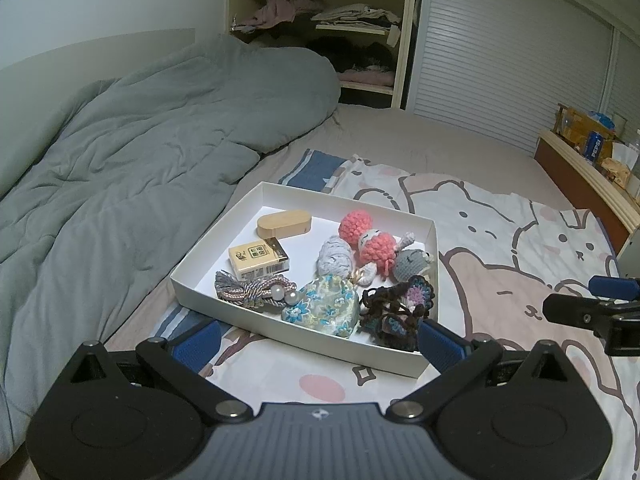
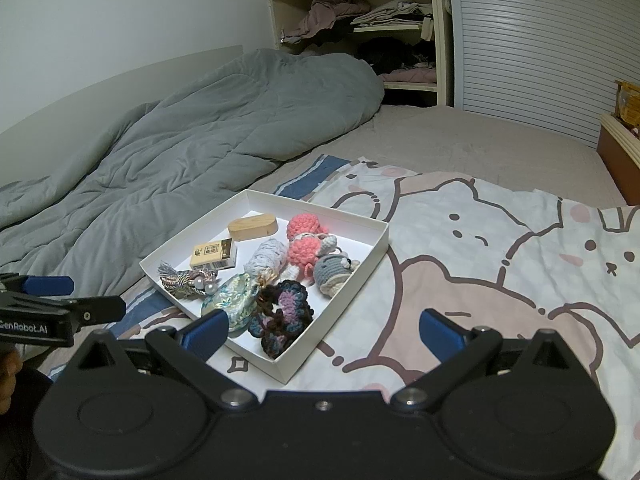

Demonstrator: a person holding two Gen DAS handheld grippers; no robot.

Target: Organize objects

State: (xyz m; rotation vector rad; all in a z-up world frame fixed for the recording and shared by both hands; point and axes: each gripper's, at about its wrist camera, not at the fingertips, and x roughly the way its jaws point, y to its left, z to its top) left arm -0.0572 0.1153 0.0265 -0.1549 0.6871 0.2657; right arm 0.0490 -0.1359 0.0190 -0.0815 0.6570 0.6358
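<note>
A white shallow box (image 1: 208,252) (image 2: 356,276) sits on a cartoon-print cloth on the bed. It holds a wooden case (image 1: 284,223) (image 2: 252,227), a small card box (image 1: 258,258) (image 2: 214,258), a tassel cord with pearls (image 1: 256,290) (image 2: 188,280), a floral pouch (image 1: 322,308) (image 2: 232,300), a dark crochet butterfly (image 1: 396,312) (image 2: 282,316), a pink crochet doll (image 1: 366,236) (image 2: 306,240), a grey yarn roll (image 1: 334,260) (image 2: 264,262) and a grey crochet mouse (image 1: 412,264) (image 2: 332,274). My left gripper (image 1: 318,342) is open and empty before the box's near edge. My right gripper (image 2: 322,334) is open and empty at the box's near right corner.
A grey duvet (image 1: 140,152) (image 2: 208,132) is bunched on the left of the bed. An open wardrobe with clothes (image 1: 320,28) (image 2: 360,28) stands behind. A headboard shelf with a Pepsi can (image 1: 594,146) runs along the right. The cartoon cloth (image 1: 520,248) (image 2: 500,248) spreads right of the box.
</note>
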